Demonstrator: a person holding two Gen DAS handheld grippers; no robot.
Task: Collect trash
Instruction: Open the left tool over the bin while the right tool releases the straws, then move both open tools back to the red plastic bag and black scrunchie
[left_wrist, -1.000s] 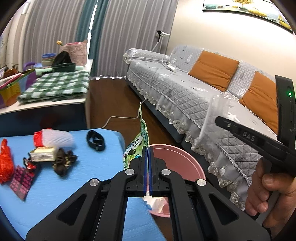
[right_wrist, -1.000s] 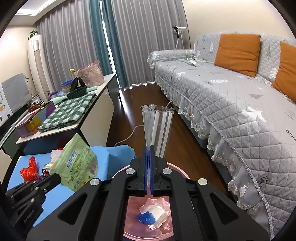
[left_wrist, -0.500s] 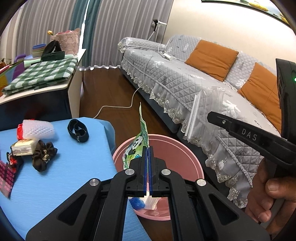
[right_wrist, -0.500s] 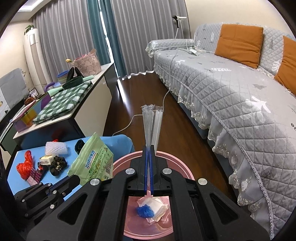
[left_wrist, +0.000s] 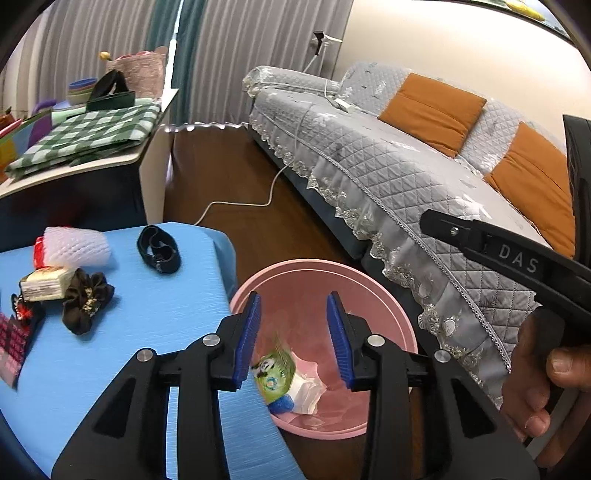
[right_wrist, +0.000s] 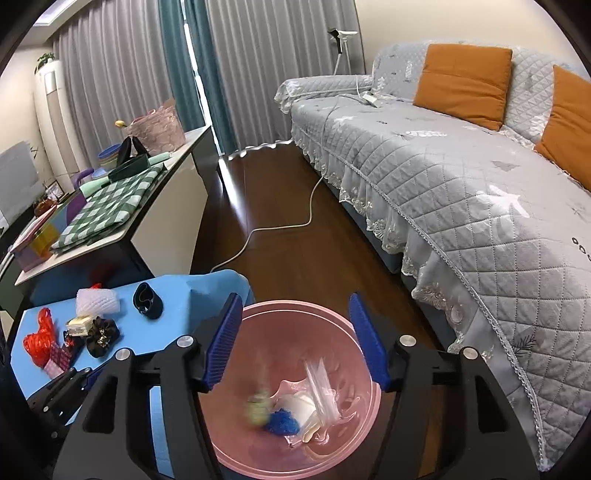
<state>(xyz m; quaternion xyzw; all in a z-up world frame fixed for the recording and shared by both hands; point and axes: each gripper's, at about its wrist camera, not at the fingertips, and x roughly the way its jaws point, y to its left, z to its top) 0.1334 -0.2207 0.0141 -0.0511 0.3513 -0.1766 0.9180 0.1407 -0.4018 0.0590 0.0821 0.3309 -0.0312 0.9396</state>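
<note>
Both tongs, clamped 1 s ago on a green wrapper (L) and a clear bag (R), are now opening w/ nothing between the pads. L tongs (left_wrist: 293, 338) and R tongs (right_wrist: 295, 341) hang over the pink bin (right_wrist: 236, 435). Wrapper (left_wrist: 275, 373) and bag (right_wrist: 321, 387) lie in the bin on earlier tissue. Left on the blue counter (left_wrist: 147, 332), approx. 9 o'clock of the bin: red bag (right_wrist: 38, 338), foam net (left_wrist: 75, 247), small packs. Scrunchie (left_wrist: 86, 299) prob. isn't trash.
</note>
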